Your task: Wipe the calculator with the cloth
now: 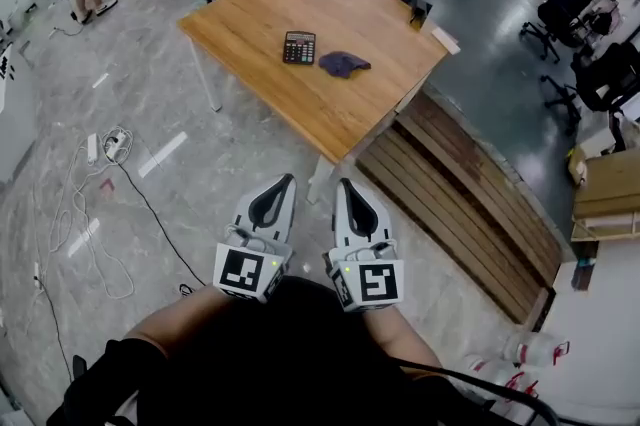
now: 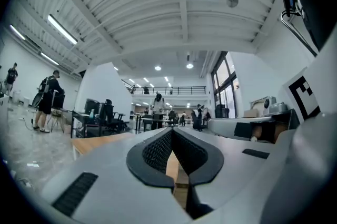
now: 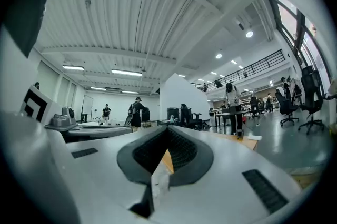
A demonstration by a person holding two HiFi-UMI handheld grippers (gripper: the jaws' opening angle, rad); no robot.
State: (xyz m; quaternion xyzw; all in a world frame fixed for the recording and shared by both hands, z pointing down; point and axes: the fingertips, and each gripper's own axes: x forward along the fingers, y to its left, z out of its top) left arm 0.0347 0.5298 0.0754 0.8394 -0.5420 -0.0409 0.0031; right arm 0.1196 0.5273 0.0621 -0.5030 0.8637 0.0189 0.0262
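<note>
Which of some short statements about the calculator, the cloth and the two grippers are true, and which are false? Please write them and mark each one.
1. The calculator and the cloth both lie on the wooden table. True.
2. The cloth covers the calculator. False: it lies beside the calculator, on its right in the head view.
3. The left gripper and the right gripper both have their jaws shut, with nothing between them. True.
4. The right gripper is holding the cloth. False: the cloth lies on the table, well away from both grippers.
</note>
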